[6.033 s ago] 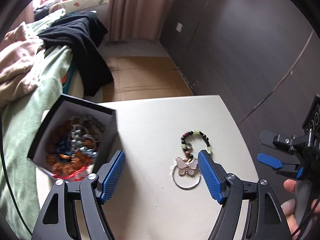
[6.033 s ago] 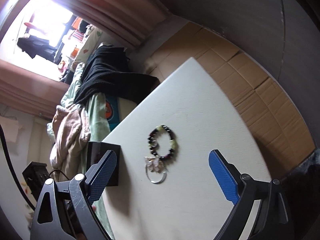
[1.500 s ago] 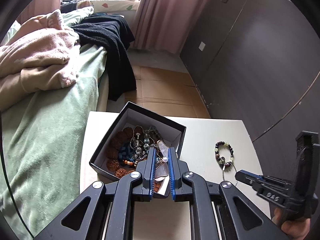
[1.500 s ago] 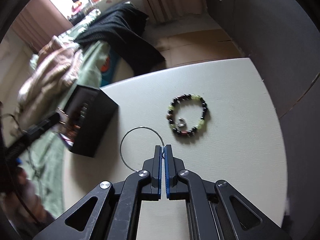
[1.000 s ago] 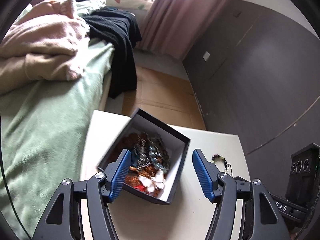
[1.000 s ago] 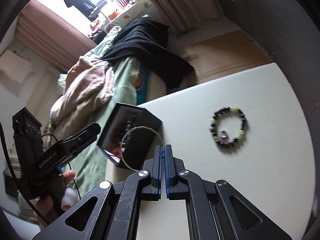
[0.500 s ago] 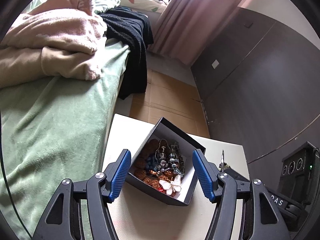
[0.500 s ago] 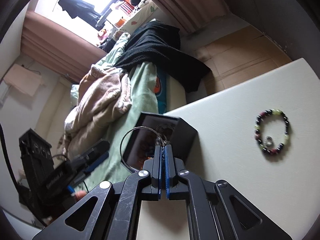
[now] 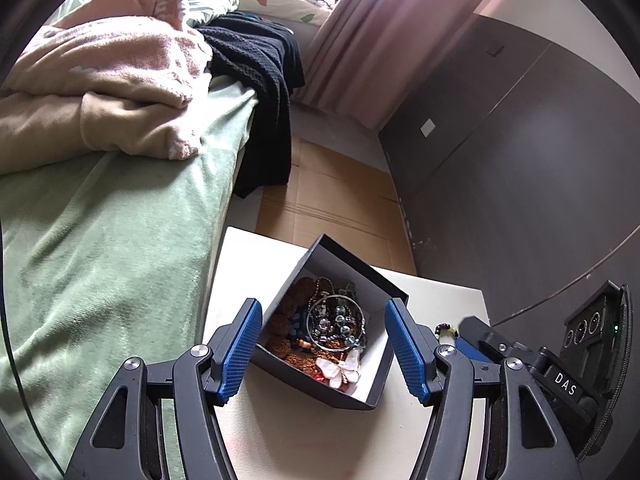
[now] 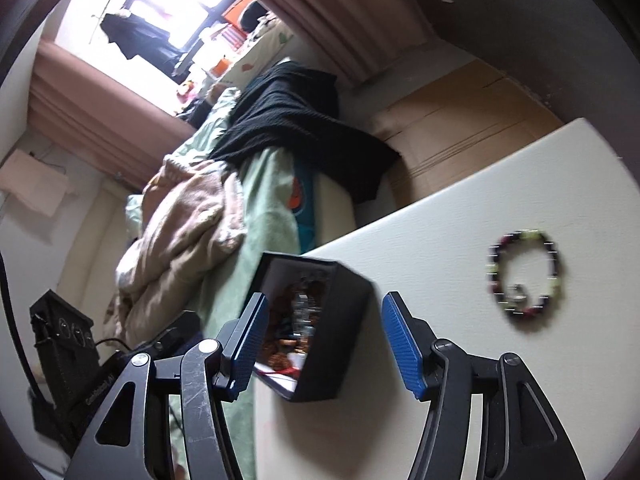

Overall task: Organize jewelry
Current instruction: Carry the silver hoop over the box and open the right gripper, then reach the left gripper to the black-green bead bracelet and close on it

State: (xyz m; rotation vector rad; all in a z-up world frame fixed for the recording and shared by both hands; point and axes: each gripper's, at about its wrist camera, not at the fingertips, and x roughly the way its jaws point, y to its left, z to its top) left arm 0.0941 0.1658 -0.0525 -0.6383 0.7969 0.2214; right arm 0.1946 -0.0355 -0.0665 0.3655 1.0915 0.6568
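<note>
A black jewelry box (image 9: 376, 394) with a white lining stands on the white table (image 9: 288, 432) and holds several beaded pieces, a white butterfly pendant (image 9: 340, 369) and a thin silver ring (image 9: 335, 322) lying on top. My left gripper (image 9: 324, 350) is open and empty just above the box. My right gripper (image 10: 322, 344) is open and empty over the same box (image 10: 340, 336). A dark and green beaded bracelet (image 10: 525, 280) lies on the table to the right, and its edge shows in the left wrist view (image 9: 446, 330).
A bed with a green cover (image 9: 104, 248), a pink blanket (image 9: 104, 80) and a black garment (image 9: 260, 68) borders the table's left side. Cardboard flooring (image 9: 332, 200) and a dark wall panel (image 9: 520, 160) lie beyond. The table's left edge is close to the box.
My right gripper has opened and the silver ring it held now lies in the box. The left gripper stays open over the box, where the butterfly pendant lies.
</note>
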